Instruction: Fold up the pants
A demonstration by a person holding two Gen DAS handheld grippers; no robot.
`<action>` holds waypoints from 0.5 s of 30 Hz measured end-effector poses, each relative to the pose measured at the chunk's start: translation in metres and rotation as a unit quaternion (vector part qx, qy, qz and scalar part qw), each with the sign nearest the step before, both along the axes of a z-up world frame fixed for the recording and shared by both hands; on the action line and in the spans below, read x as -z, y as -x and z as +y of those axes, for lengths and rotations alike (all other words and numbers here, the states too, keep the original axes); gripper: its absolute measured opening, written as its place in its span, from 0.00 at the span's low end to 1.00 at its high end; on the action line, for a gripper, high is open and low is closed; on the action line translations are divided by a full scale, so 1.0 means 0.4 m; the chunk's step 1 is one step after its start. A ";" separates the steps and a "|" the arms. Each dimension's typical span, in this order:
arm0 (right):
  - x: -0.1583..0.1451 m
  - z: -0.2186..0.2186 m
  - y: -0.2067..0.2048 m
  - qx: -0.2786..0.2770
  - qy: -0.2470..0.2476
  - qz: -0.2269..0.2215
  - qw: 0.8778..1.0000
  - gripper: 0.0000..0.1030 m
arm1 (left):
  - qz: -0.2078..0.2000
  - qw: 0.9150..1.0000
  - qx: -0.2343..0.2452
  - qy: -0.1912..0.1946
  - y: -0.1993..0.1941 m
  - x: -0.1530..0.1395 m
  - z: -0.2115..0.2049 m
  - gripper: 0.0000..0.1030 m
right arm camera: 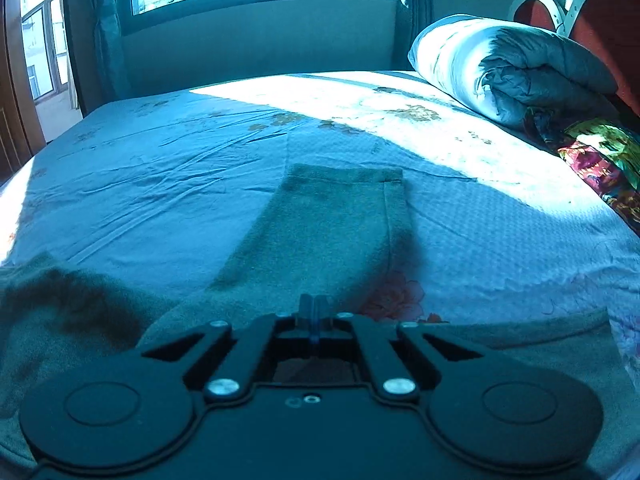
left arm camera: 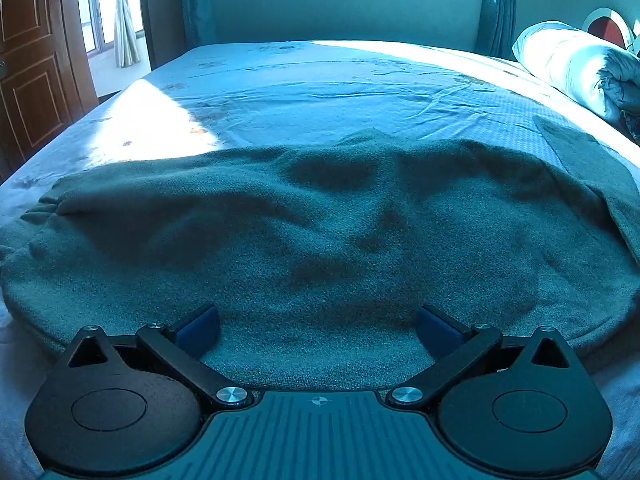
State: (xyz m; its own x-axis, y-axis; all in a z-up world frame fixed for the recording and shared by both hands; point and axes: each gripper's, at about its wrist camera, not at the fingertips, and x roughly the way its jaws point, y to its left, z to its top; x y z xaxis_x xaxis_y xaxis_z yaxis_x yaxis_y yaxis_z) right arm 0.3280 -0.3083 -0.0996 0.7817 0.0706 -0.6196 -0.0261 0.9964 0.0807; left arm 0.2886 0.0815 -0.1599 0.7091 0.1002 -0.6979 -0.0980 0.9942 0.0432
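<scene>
Grey-green knit pants (left arm camera: 320, 232) lie spread across the near part of the bed, the elastic waistband bunched at the left (left arm camera: 44, 204). My left gripper (left arm camera: 318, 320) hovers low over the near edge of the pants, jaws wide open, and nothing sits between its blue pads (left arm camera: 198, 330). In the right wrist view one pant leg (right arm camera: 332, 224) stretches away from me to its hem, and a second leg runs off to the right (right arm camera: 540, 344). My right gripper (right arm camera: 315, 304) is shut, pads together just over the near end of that leg. Whether any cloth is pinched I cannot tell.
The bed sheet (left arm camera: 320, 80) is pale blue with flower prints and a sunlit strip. A rolled duvet (right arm camera: 500, 68) and a colourful patterned cloth (right arm camera: 600, 156) lie at the right by the red headboard (right arm camera: 608, 20). A wooden door (left arm camera: 32, 60) stands left of the bed.
</scene>
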 end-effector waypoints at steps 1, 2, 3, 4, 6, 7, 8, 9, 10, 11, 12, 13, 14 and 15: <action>-0.002 0.004 0.003 -0.003 -0.007 -0.001 1.000 0.07 | 0.000 1.000 -0.001 -0.001 -0.002 0.000 -0.001 1.00; -0.004 0.014 0.001 -0.010 -0.018 -0.001 1.000 0.16 | 0.001 1.000 -0.002 -0.001 -0.004 0.000 -0.001 1.00; -0.005 0.033 -0.008 -0.020 -0.030 -0.003 0.999 0.24 | 0.001 1.000 -0.004 0.000 -0.004 0.000 -0.002 1.00; -0.005 0.054 -0.018 -0.028 -0.030 -0.003 0.999 0.31 | 0.002 1.000 -0.005 0.000 -0.005 -0.001 -0.002 1.00; 0.004 0.112 -0.053 -0.040 -0.009 0.003 0.999 0.39 | 0.003 1.000 -0.003 0.002 -0.004 -0.002 0.001 1.00; 0.010 0.135 -0.073 -0.042 0.001 0.008 0.999 0.39 | 0.004 1.000 -0.002 0.003 -0.004 -0.002 0.003 1.00; 0.019 0.156 -0.096 -0.044 0.008 0.016 0.999 0.39 | 0.004 1.000 -0.001 0.004 -0.003 -0.002 0.004 1.00; 0.030 0.177 -0.122 -0.042 0.020 0.027 0.999 0.39 | 0.003 1.000 -0.001 0.005 -0.003 -0.002 0.005 1.00; 0.041 0.193 -0.143 -0.041 0.029 0.037 0.998 0.40 | 0.003 1.000 -0.001 0.005 -0.002 -0.001 0.005 1.00; 0.055 0.208 -0.165 -0.043 0.044 0.050 0.997 0.40 | 0.003 1.000 -0.001 0.005 -0.003 -0.001 0.005 1.00; 0.078 0.227 -0.189 -0.038 0.078 0.070 0.994 0.42 | 0.004 1.000 -0.001 0.006 -0.004 -0.001 0.005 1.00; 0.095 0.236 -0.202 -0.034 0.100 0.079 0.991 0.42 | 0.003 1.000 -0.002 0.008 -0.006 0.000 0.006 1.00; 0.104 0.237 -0.207 -0.042 0.105 0.081 0.990 0.40 | 0.003 1.000 -0.002 0.009 -0.006 0.000 0.007 1.00; 0.108 0.232 -0.208 -0.049 0.107 0.081 0.990 0.22 | 0.002 1.000 -0.002 0.008 -0.005 0.001 0.007 1.00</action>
